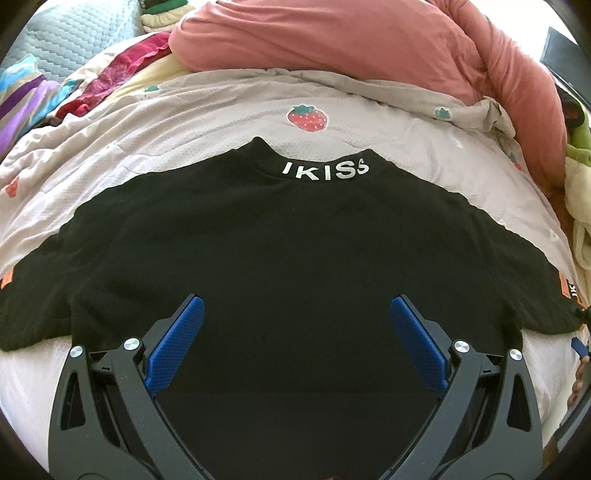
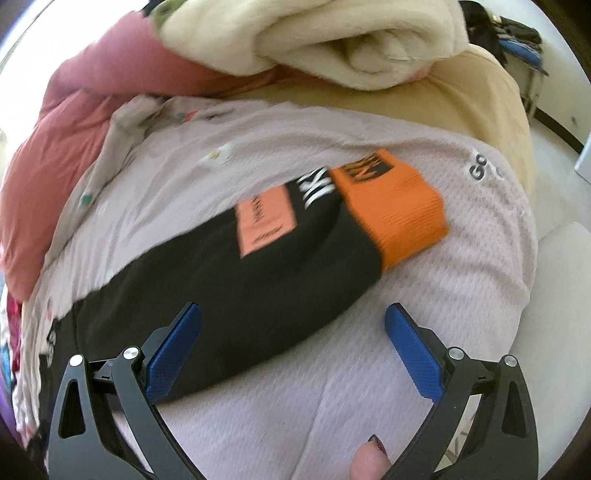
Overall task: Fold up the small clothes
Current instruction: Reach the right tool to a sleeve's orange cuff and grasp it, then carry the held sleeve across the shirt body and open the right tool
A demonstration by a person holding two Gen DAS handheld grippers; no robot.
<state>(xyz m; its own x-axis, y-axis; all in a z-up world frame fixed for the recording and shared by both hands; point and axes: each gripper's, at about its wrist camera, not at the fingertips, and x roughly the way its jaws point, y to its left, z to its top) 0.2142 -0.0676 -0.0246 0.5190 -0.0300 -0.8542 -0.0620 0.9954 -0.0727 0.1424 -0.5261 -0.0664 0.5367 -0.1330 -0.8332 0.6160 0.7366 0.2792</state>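
Observation:
A black sweatshirt (image 1: 288, 240) lies flat on the bed, collar with white lettering (image 1: 325, 170) at the far side and both sleeves spread out sideways. My left gripper (image 1: 295, 310) hovers open over the lower middle of its body, blue pads (image 1: 175, 347) wide apart with nothing between them. In the right wrist view the sweatshirt's right sleeve (image 2: 236, 288) stretches away, ending in an orange cuff (image 2: 395, 214) with an orange patch (image 2: 266, 221) beside it. My right gripper (image 2: 293, 317) stands open above the sleeve's near part, its left pad over the black cloth and its right pad over the quilt.
The bed is covered by a pale pink quilt (image 1: 369, 125) with strawberry prints. A salmon duvet (image 1: 332, 33) is heaped at the back, a cream blanket (image 2: 332, 40) and tan cover (image 2: 480, 103) to the right. A fingertip (image 2: 369, 461) shows at the right view's bottom edge.

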